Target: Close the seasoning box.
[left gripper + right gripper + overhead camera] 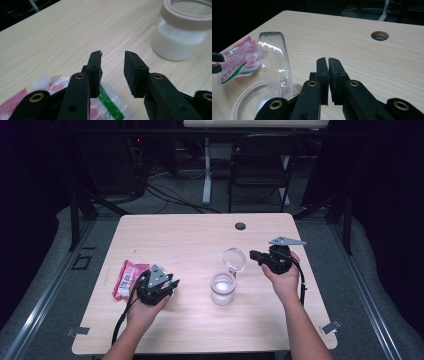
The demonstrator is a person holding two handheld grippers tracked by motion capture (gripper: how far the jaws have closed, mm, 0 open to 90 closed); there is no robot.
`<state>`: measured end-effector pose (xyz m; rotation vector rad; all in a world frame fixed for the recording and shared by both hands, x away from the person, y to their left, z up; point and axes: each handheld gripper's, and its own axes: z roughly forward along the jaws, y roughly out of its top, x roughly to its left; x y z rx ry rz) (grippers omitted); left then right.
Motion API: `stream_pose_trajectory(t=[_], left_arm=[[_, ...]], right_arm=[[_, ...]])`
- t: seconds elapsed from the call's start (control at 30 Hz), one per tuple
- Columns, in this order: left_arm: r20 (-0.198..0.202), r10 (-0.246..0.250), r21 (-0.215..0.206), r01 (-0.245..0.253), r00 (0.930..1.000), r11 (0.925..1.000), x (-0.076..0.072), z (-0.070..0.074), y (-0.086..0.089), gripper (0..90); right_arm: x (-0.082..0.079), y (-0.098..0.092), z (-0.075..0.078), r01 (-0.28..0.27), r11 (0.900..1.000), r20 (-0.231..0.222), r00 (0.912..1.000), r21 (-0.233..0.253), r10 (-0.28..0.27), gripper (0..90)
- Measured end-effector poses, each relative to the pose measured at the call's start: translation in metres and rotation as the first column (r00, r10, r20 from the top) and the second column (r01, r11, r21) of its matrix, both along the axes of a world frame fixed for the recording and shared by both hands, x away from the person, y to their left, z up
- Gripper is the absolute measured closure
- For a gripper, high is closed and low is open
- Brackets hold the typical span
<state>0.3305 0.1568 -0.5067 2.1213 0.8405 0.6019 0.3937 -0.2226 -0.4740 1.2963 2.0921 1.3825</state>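
Glass jar near the middle of the table, white powder inside, clear lid flipped up and open behind it. Left of the jar, a pink and white packet lying flat. Left claw right beside the packet, aimed at the jar, 2 jaws apart and holding nothing. Right claw just right of the jar's lid, 2 jaws squeezed together with nothing between. Far behind the jar, a round hole in the table.
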Motion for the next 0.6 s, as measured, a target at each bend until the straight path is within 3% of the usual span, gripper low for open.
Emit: stream_pose_trajectory(t=[0.13, 0.3, 0.43, 0.6], left_arm=[[-0.002, -0.027, -0.005, 0.027, 0.9996, 0.9996, 0.002, 0.004, -0.016, 71.6], [-0.027, -0.062, 0.02, 0.063, 0.9977, 0.9978, 0.011, 0.015, -0.039, 77.4], [-0.025, -0.098, 0.04, 0.099, 0.9949, 0.9943, 0.017, 0.026, -0.057, 84.4], [-0.026, -0.135, 0.029, 0.136, 0.9905, 0.9903, 0.024, 0.037, -0.077, 90.0]], right_arm=[[0.0, 0.002, -0.001, -0.006, 1.0, -0.001, 1.0, 0.002, 0.006, 86.1], [0.0, 0.004, -0.002, -0.008, 1.0, -0.001, 1.0, -0.013, 0.008, 85.0], [0.0, 0.004, -0.002, -0.008, 1.0, 0.001, 1.0, -0.007, 0.008, 84.9], [0.0, 0.004, -0.002, -0.011, 1.0, 0.001, 0.9999, 0.002, 0.011, 84.6]])
